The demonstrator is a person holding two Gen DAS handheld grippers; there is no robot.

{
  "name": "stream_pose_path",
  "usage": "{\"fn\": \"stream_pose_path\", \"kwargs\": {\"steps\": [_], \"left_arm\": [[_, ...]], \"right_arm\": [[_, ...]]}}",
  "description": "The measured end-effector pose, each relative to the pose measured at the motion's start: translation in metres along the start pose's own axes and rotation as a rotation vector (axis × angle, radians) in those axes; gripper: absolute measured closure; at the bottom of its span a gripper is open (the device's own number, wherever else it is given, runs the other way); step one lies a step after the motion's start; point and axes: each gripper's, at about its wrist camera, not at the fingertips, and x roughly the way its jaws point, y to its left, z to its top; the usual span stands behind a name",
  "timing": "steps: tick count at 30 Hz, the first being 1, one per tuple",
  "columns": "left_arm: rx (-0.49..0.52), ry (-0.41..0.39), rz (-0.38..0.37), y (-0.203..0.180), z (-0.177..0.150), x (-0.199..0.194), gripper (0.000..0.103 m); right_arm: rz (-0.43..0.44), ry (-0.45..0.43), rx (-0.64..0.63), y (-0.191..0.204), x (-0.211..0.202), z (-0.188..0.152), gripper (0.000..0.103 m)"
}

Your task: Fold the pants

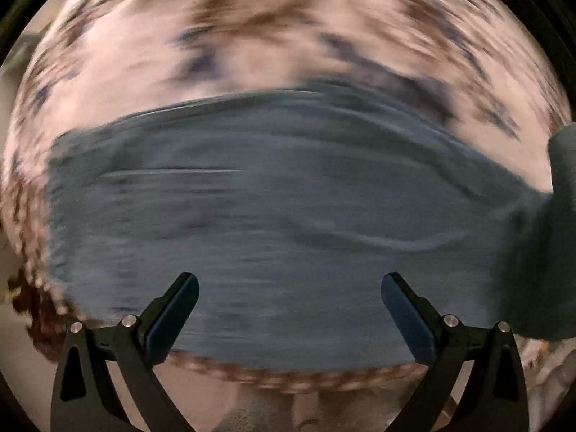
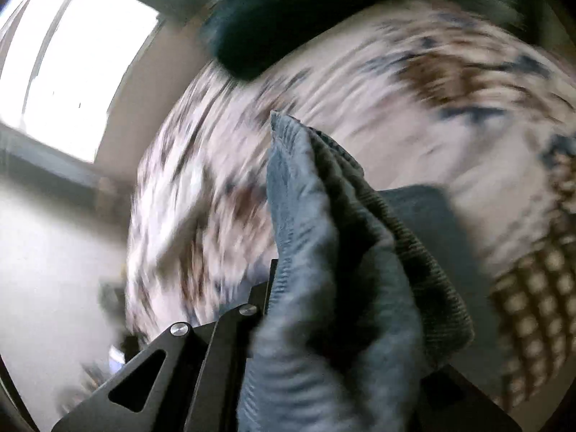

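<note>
1. Left tongs (image 1: 289,309): jaws stand wide apart, nothing between the pads.
2. Pants (image 1: 273,216): blue-grey cloth spread flat directly ahead of the left tongs, on a patterned bedspread (image 1: 252,43); view blurred.
3. Right tongs (image 2: 288,288): clamped on a bunched fold of the pants (image 2: 316,252), which covers the fingers.
4. Dark cushion (image 2: 252,36) lies beyond the right tongs; bright window (image 2: 79,64) to their left.

Your work surface: a bed covered by a white spread (image 1: 252,46) with brown and dark blue blotches and a brown dotted border. Lying directly on it: blue-grey pants (image 1: 273,208), spread flat; dark teal cushion (image 2: 273,18) at the far edge.
</note>
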Motion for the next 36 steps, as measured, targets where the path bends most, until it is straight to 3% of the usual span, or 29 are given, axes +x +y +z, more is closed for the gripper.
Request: {"fn": "stream_pose_path", "kwargs": {"steps": [5, 7, 10, 12, 13, 16, 18, 21, 24, 25, 28, 29, 31, 35, 36], "left_arm": [[-0.108, -0.01, 0.074, 0.096, 0.003, 0.007, 0.0], [-0.147, -0.004, 0.086, 0.123, 0.005, 0.012, 0.0], [-0.195, 0.002, 0.044, 0.152, 0.007, 0.012, 0.0], [-0.201, -0.01, 0.001, 0.174, 0.007, 0.006, 0.0], [-0.204, -0.017, -0.018, 0.177, 0.004, 0.003, 0.0], [-0.211, -0.027, -0.144, 0.171, 0.011, -0.013, 0.0], [-0.195, -0.032, -0.221, 0.153, 0.019, -0.015, 0.0], [-0.157, -0.018, -0.267, 0.118, 0.017, 0.0, 0.0], [-0.069, 0.018, -0.245, 0.041, 0.014, 0.005, 0.002], [-0.032, 0.027, -0.213, 0.027, 0.012, 0.013, 0.007], [0.087, 0.017, -0.122, 0.001, 0.011, 0.034, 0.068], [0.094, -0.009, -0.13, 0.003, 0.009, 0.032, 0.076], [0.071, -0.032, -0.178, 0.017, 0.007, 0.028, 0.082], [-0.06, 0.055, -0.304, 0.051, 0.009, 0.031, 0.079], [-0.075, 0.067, -0.301, 0.054, 0.008, 0.028, 0.079]], "right_arm": [[-0.022, 0.201, -0.197, 0.077, 0.102, -0.097, 0.097], [-0.111, 0.307, -0.283, 0.096, 0.14, -0.135, 0.091], [-0.168, 0.39, -0.327, 0.11, 0.159, -0.156, 0.065], [-0.115, 0.448, -0.348, 0.125, 0.156, -0.155, 0.032], [-0.076, 0.474, -0.353, 0.132, 0.152, -0.152, 0.03], [0.039, 0.476, -0.363, 0.144, 0.107, -0.151, 0.03], [0.036, 0.472, -0.319, 0.138, 0.086, -0.138, 0.03], [-0.063, 0.427, -0.244, 0.11, 0.062, -0.11, 0.03], [-0.241, 0.417, -0.186, 0.071, 0.054, -0.095, 0.03], [-0.29, 0.42, -0.147, 0.054, 0.055, -0.091, 0.03], [-0.34, 0.433, -0.075, 0.019, 0.055, -0.082, 0.03], [-0.364, 0.446, -0.064, 0.01, 0.059, -0.082, 0.031], [-0.384, 0.468, -0.047, 0.0, 0.063, -0.085, 0.031], [-0.395, 0.494, -0.054, -0.006, 0.072, -0.085, 0.031], [-0.387, 0.494, -0.057, -0.005, 0.073, -0.085, 0.031]]}}
